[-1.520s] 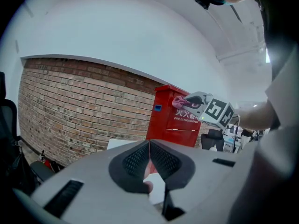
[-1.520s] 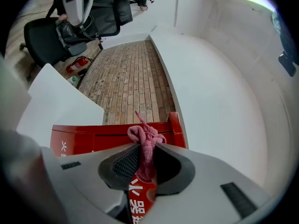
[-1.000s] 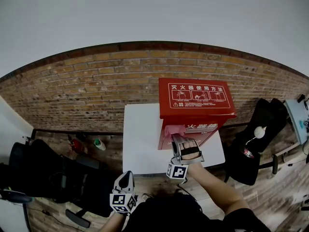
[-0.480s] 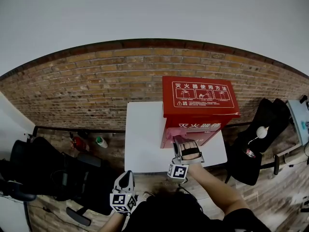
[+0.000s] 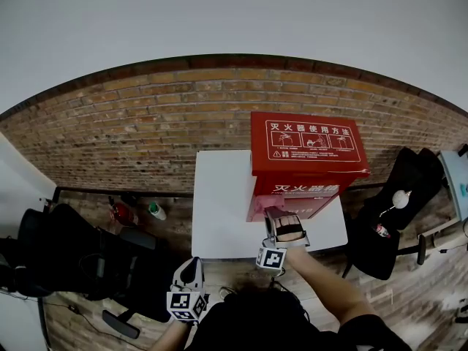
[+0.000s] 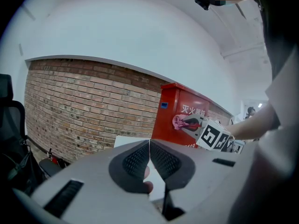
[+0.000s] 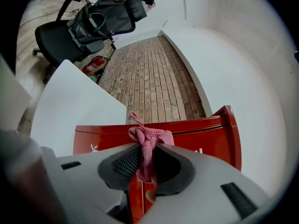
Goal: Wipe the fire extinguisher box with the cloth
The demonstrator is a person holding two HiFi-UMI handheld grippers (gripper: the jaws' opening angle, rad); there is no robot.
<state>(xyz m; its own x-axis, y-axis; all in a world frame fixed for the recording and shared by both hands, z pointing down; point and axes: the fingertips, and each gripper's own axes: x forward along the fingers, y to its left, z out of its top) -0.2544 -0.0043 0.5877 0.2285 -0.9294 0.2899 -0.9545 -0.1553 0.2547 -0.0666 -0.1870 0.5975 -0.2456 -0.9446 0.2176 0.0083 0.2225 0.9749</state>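
So, starting closest in the head view: the left gripper hangs low at about 6 o'clock, off the table, jaws pressed together with nothing between them. A bit further out, at roughly 5 o'clock from the middle of the shot, the right gripper reaches over the near edge of the white table. Its jaws are clamped on a bunched-up pink cloth, and the cloth is pushed against the front face of the red fire extinguisher box.

The box stands on the table's right half, at 1 o'clock from the table's centre. The right gripper covers the lower middle of the box's front, so the white lettering there is partly blocked.

Off to 9 o'clock of the table, a small red extinguisher and a green-capped bottle lie on the floor, with a black office chair at 8 o'clock. At 3 o'clock, another chair has dark stuff piled on it. Furthest back, a brick wall runs behind everything from 9 to 3 o'clock.
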